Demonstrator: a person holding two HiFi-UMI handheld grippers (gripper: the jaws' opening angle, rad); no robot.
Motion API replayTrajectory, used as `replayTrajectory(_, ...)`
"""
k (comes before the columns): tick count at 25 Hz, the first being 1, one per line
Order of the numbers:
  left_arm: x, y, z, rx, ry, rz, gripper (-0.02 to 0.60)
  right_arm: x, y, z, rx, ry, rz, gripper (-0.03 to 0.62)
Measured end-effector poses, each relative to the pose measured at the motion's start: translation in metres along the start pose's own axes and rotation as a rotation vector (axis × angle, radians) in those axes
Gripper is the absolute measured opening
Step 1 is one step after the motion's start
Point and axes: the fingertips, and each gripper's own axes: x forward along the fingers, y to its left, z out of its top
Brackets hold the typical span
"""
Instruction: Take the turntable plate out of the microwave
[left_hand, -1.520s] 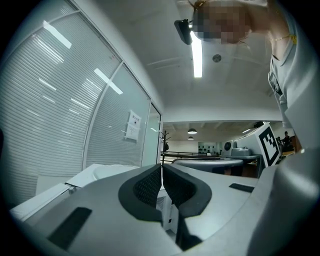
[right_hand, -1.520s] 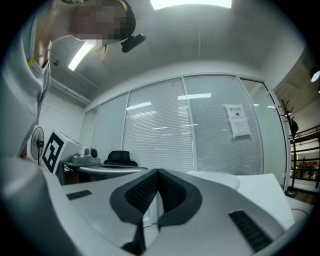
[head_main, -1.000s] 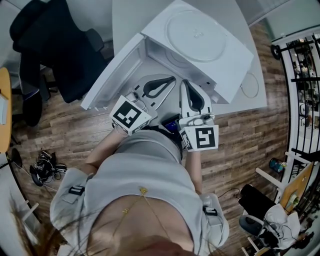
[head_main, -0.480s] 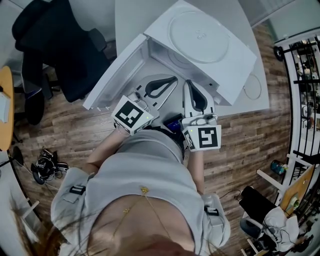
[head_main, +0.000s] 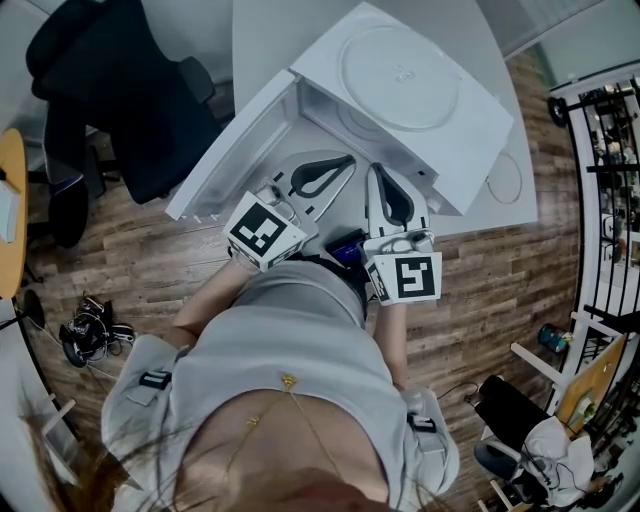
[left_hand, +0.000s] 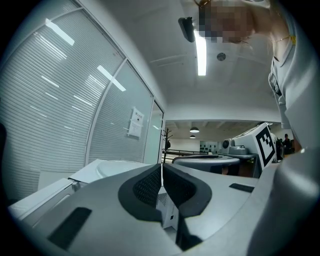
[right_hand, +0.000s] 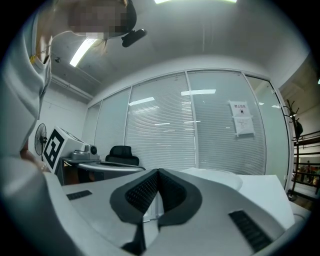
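On the microwave (head_main: 470, 130) roof: the turntable plate (head_main: 400, 75) lies flat, as far as the head view tells, outside the cavity and well apart from both tools.
Plate handling: probably glass, so stiff, fairly heavy for its thickness, smooth and slippery, and liable to chip or shatter if dropped. This is a judgement, not something seen.
Plate grip: best taken at the rim, with 1 tool on each of 2 opposite edges, jaws biting over the lip and the disc kept level. The flat centre offers nothing to pinch.
Plate look: a pale round disc, almost the colour of the white casing, with a rim line and a small mark at its centre. It covers much of the roof.
Cavity: the door (head_main: 225, 150) stands swung open to the left. A curved line shows on the cavity floor, and I cannot tell whether it is a recess or another part.
Left tool (left_hand: 161, 169): jaws closed together with nothing between the pads, pointing level toward the cavity mouth.
Right tool (right_hand: 158, 172): jaws likewise closed and empty, beside the left one in front of the opening.
Worktop (head_main: 260, 40): white, and it carries the microwave. A thin ring (head_main: 503, 175) lies on it just right of the casing.
Task state: the plate appears to be already out, judging from where it lies.
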Motion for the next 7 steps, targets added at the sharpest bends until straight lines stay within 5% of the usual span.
replayTrajectory(7,0.0007,0.0017,-0.0003,0.004,-0.009,-0.003,0.032,0.0001,-0.0017,-0.001,-0.002,0.002,-0.013,0.015)
